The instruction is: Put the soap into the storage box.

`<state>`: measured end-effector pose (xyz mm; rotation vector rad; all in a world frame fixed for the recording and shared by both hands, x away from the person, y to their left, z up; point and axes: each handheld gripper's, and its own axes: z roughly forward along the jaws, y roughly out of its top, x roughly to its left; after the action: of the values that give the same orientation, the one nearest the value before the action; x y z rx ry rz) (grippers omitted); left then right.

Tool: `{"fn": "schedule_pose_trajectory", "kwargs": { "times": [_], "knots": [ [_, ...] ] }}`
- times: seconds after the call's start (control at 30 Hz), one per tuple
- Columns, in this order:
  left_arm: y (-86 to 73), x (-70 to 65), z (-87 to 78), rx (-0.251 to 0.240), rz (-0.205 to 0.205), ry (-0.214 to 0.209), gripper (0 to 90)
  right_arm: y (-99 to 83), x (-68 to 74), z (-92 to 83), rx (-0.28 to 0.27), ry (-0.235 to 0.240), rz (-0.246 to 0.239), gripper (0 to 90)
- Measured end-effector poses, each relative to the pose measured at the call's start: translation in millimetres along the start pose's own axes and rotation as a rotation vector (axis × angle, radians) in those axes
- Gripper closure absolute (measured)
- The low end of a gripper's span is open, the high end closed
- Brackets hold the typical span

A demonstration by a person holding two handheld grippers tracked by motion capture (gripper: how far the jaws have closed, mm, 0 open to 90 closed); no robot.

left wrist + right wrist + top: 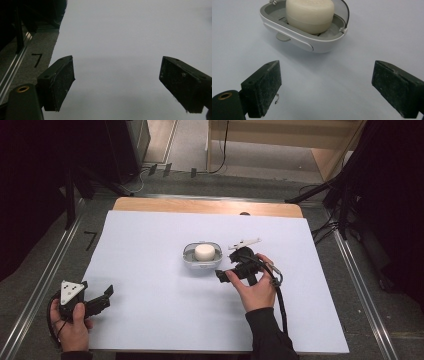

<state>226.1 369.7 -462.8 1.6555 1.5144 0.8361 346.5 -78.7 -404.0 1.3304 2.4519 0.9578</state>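
A cream bar of soap [204,251] [310,13] lies in a white and grey soap dish [189,257] [294,37] at the middle of the table. Just right of the dish, a hand holds my right gripper [226,265] [325,87]. It points at the dish from a short way off, jaws open with nothing between them. At the front left corner, the other hand holds my left gripper [97,295] [117,85]. Its jaws are open over bare white surface, far from the dish.
A white sheet [150,310] covers most of the wooden table [200,206]. Metal rails [45,285] run along the floor on both sides. Dark stands and cables [340,195] crowd the back right, and a black cable [280,305] trails from the right gripper.
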Motion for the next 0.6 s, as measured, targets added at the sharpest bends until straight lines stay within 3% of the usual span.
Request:
{"fn": "schedule_pose_trajectory", "kwargs": {
  "times": [0.6],
  "knots": [
    [0.0,-0.1,-0.3,0.001,0.000,0.002,13.9,-39.0,-21.8,-13.9,-0.038,-0.016,0.051,6.1]
  ]
}}
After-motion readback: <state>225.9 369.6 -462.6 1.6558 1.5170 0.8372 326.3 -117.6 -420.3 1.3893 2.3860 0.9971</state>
